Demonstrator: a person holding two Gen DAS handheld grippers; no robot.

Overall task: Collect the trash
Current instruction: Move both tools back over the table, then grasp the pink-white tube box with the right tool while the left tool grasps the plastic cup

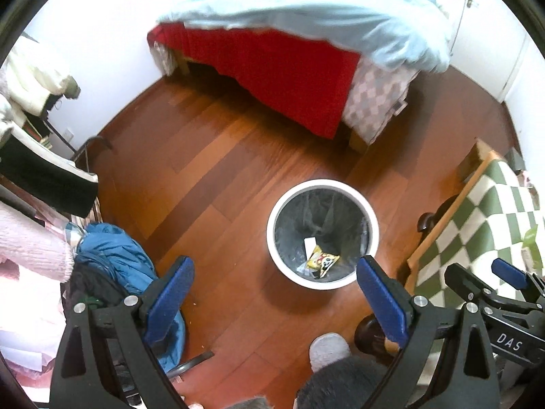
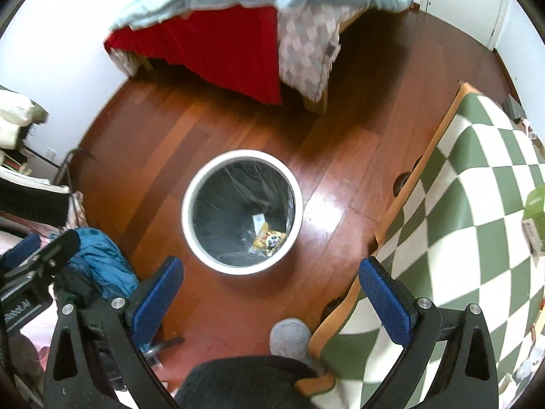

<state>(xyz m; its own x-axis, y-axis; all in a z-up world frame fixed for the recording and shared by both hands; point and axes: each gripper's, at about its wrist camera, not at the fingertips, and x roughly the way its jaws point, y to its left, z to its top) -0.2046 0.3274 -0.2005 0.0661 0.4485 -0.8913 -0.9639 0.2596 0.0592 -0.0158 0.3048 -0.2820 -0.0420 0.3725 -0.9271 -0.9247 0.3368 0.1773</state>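
A white round trash bin (image 1: pixel 277 252) with a dark liner stands on the wooden floor below both grippers; it also shows in the right wrist view (image 2: pixel 190 231). Inside lie a yellow snack wrapper (image 1: pixel 322 259) (image 2: pixel 269 238) and a white paper scrap (image 1: pixel 309 242) (image 2: pixel 258 218). My left gripper (image 1: pixel 276 298) is open and empty, held high above the floor just in front of the bin. My right gripper (image 2: pixel 270 298) is open and empty, also above the floor near the bin. The right gripper shows at the right edge of the left wrist view (image 1: pixel 504 289).
A table with a green-and-white checked cloth (image 2: pixel 460 225) stands to the right, with a green box (image 2: pixel 536 211) on it. A bed with red skirt and light blue cover (image 1: pixel 272 64) is beyond. Blue clothes (image 1: pixel 115 255) are piled on the left. A grey slipper (image 2: pixel 289 337) is near the table.
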